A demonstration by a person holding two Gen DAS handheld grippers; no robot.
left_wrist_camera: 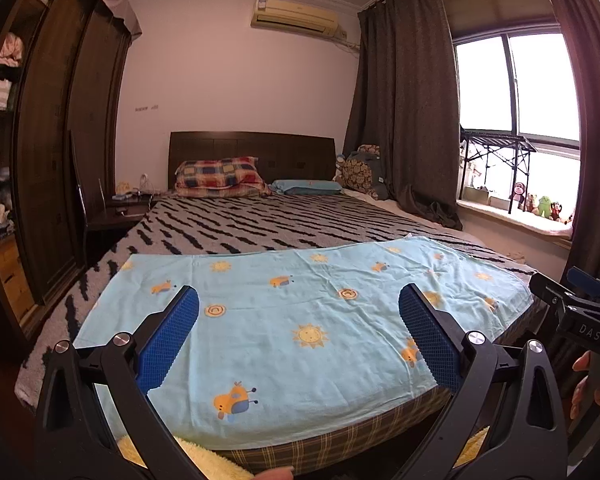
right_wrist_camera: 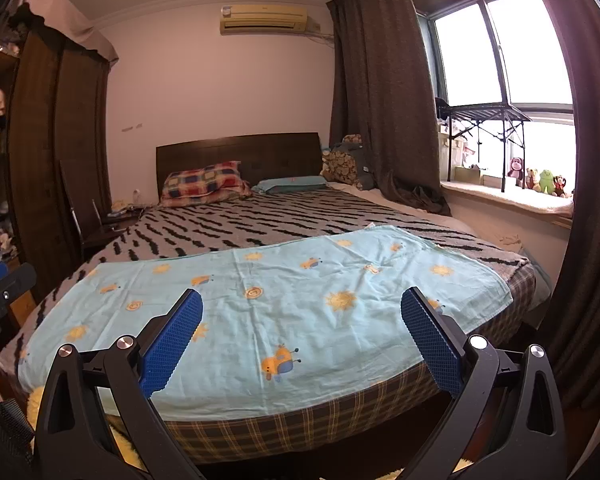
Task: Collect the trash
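No trash shows in either view. My left gripper (left_wrist_camera: pixel 299 300) is held open above the foot of a bed, its blue pads (left_wrist_camera: pixel 168 340) wide apart with nothing between them. My right gripper (right_wrist_camera: pixel 301 304) is open too and empty, over the same end of the bed. A light blue cloth (left_wrist_camera: pixel 300 320) printed with suns and small animals lies flat across the foot of the bed (right_wrist_camera: pixel 284 216). The right gripper's body (left_wrist_camera: pixel 576 312) appears at the right edge of the left wrist view, with a hand (left_wrist_camera: pixel 584 384) under it.
A zebra-striped blanket (left_wrist_camera: pixel 260 220) covers the bed, with a plaid pillow (left_wrist_camera: pixel 220 174) and a blue pillow (left_wrist_camera: pixel 306 187) at the headboard. A dark wardrobe (left_wrist_camera: pixel 60 140) stands on the left, a nightstand (left_wrist_camera: pixel 120 210) beside the bed. Dark curtains (left_wrist_camera: pixel 404 112) and a windowsill with plush toys (right_wrist_camera: pixel 540 180) are on the right.
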